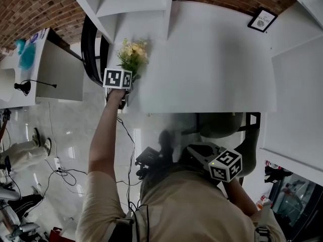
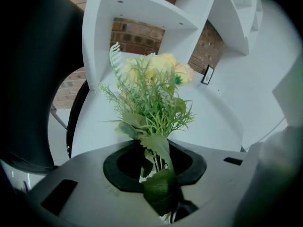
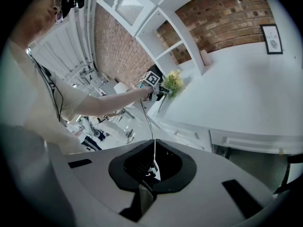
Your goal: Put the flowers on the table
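At the far left of the head view stood a white side desk (image 1: 60, 74) with a teal object (image 1: 26, 54) on it, and below it black cables (image 1: 63, 173) trailed over the glossy floor (image 1: 70, 130). The curved back of a black chair (image 1: 90, 49) sat just beside the left edge of the white table (image 1: 212, 64), under white shelves (image 1: 136, 4) mounted against a brick wall (image 1: 30, 9).

The person's bare left arm (image 1: 103, 140) reached up the frame to the table's left edge. There the left gripper (image 1: 123, 80) had its jaws clamped on the stems of the flowers (image 1: 133, 54). The left gripper view showed a green leaf and thin stems pinched between the jaws. The bunch of pale yellow blooms and feathery greenery stood nearly upright above them. The blooms hung over the left edge of the table, near its front corner. Whether any part of the bunch touched the tabletop could not be told.

Farther right the tabletop lay bare up to a small black picture frame (image 1: 262, 20) near the wall. The right gripper (image 3: 145, 198) was held low by the person's body, well apart from the flowers, with its jaws together and nothing between them.
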Demonstrator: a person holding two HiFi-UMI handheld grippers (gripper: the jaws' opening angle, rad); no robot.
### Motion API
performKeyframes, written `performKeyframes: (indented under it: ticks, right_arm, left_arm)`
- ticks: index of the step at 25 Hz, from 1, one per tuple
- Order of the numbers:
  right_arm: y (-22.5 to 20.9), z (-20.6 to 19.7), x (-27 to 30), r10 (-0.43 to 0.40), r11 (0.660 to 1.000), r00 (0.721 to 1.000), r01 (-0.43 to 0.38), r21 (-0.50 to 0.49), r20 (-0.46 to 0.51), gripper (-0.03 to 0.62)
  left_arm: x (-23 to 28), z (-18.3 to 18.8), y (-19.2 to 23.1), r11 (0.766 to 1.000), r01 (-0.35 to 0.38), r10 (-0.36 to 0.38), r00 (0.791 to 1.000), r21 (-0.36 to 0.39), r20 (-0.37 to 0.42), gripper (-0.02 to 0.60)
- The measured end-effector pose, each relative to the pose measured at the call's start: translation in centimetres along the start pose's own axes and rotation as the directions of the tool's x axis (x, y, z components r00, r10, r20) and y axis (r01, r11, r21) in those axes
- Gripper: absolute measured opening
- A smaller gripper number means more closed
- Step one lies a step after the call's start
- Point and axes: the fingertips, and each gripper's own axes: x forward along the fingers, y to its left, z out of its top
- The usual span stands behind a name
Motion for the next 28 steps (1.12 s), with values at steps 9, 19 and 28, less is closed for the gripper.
performKeyframes:
  ticks: [9,19,28]
  right_arm:
    - [0.0,0.6,-0.2,-0.014,1.000,1.000,0.015,-0.013,0.019,0.023]
    - [0.0,0.6,-0.1,-0.025,1.000,0.999,0.025,-0.004,0.020,0.023]
    - [0.0,0.6,0.3,-0.024,1.000,1.000,0.024,-0.007,0.015,0.023]
  left_arm:
    - [0.4,0.9,2.1,0.998,-0.043,0.045,0.999,-0.047,0.031,0.114]
    - [0.9,1.8,2.7,0.998,-0.039,0.042,0.998,-0.055,0.041,0.117]
    - [1.4,2.2,3.3,0.997,-0.034,0.038,0.998,-0.069,0.053,0.127]
